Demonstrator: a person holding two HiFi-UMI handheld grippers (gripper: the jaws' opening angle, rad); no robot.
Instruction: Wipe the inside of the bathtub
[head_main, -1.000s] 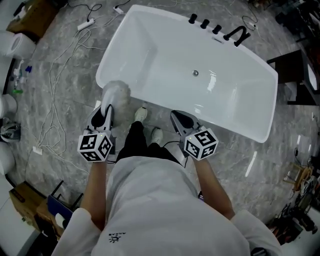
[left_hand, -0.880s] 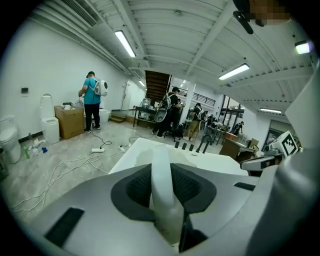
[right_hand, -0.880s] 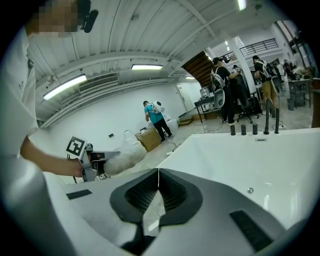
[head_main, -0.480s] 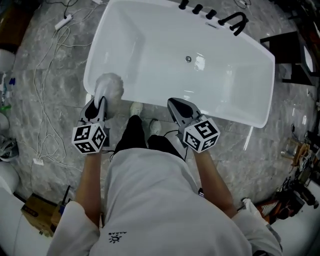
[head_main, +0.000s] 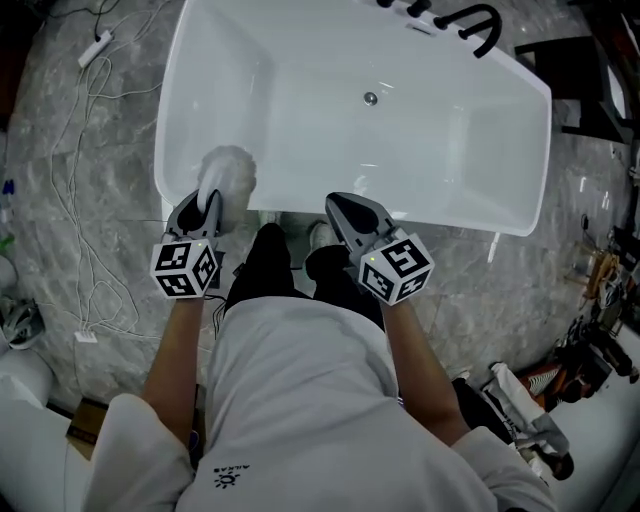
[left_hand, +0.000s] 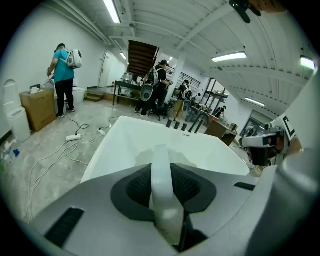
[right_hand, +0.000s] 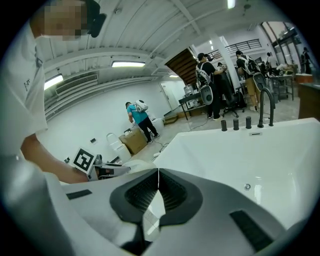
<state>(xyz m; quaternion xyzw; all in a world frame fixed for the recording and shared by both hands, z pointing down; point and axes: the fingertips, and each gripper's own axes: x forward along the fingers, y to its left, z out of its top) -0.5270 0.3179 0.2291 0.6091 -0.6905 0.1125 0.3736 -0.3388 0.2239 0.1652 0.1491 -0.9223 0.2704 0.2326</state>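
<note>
The left tool (head_main: 209, 203) grips a fluffy white cloth (head_main: 228, 168) over the bathtub (head_main: 538, 160) near rim; the right tool (head_main: 341, 206) is clenched, empty

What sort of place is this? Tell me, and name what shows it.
Probably a workshop or test hall, not a home bathroom: the bathtub stands on open floor, a power strip lies loose beside it, and people with backpacks stand by benches behind.

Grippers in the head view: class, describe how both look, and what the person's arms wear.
The left gripper and right gripper have grey bodies with tapering, black-lined jaws. Each carries a white cube printed with black square markers. The person's white sleeves leave the forearms bare.
</note>
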